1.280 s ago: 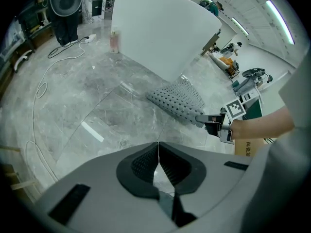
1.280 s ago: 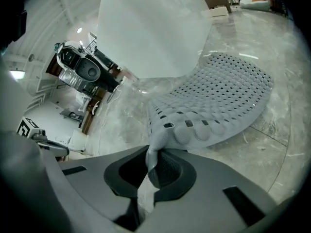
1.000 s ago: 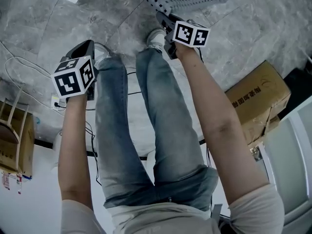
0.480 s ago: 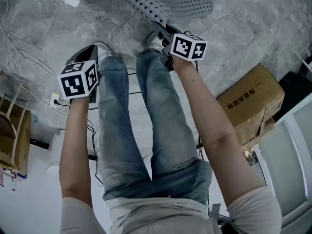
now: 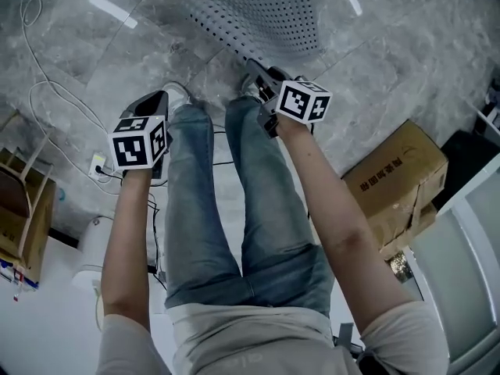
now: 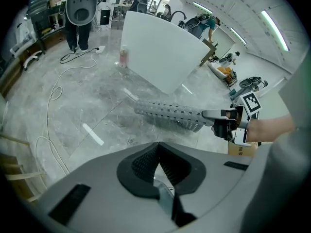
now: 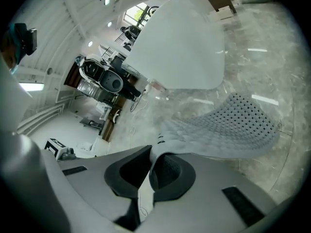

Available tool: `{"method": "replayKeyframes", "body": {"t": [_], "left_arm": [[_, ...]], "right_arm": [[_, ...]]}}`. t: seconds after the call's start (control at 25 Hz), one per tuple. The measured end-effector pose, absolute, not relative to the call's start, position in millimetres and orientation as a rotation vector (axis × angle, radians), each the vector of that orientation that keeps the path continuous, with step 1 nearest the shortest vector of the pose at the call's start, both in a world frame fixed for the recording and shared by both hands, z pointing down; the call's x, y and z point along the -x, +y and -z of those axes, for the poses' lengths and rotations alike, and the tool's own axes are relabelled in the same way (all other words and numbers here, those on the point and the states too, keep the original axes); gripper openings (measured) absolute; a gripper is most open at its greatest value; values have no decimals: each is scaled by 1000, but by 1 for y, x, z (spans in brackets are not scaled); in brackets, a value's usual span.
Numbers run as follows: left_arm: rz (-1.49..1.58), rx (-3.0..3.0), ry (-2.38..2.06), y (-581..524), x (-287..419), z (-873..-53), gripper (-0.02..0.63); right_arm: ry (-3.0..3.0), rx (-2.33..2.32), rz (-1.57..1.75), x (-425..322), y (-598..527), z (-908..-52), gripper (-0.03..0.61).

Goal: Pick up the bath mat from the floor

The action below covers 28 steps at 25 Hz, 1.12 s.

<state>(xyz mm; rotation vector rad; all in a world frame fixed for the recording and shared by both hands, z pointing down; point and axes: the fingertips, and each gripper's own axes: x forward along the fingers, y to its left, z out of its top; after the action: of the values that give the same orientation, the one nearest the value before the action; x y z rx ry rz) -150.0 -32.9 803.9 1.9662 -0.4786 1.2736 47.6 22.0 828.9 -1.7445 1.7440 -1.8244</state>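
The bath mat is grey and full of small holes. In the head view it hangs curved over the marble floor ahead of the person's feet. My right gripper is shut on the mat's near edge. In the right gripper view the mat spreads away from the right gripper, its edge pinched between the pads. My left gripper stays apart at the left, beside the person's knee, shut on nothing. The left gripper view shows the left gripper, the lifted mat and the right gripper.
A cardboard box stands at the right, beside a white cabinet. A white cable loops over the floor to a power strip. A wooden crate is at the left. A white curved partition stands beyond the mat.
The mat has come further into view and hangs more curved from the right gripper. Both grippers have shifted slightly in the head view; the right stays shut on the mat.
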Motion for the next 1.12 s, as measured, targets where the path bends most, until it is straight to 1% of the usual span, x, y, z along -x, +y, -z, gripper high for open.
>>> {"method": "replayKeyframes", "body": {"t": [0.64, 1.12], "left_arm": [[-1202, -2018, -510, -53, 161, -700, 17], [-1171, -2041, -564, -75, 180, -608, 17]], "right_arm": [[1790, 1733, 1711, -25, -8, -691, 32], [1784, 1764, 1622, -35, -38, -577, 32]]}}
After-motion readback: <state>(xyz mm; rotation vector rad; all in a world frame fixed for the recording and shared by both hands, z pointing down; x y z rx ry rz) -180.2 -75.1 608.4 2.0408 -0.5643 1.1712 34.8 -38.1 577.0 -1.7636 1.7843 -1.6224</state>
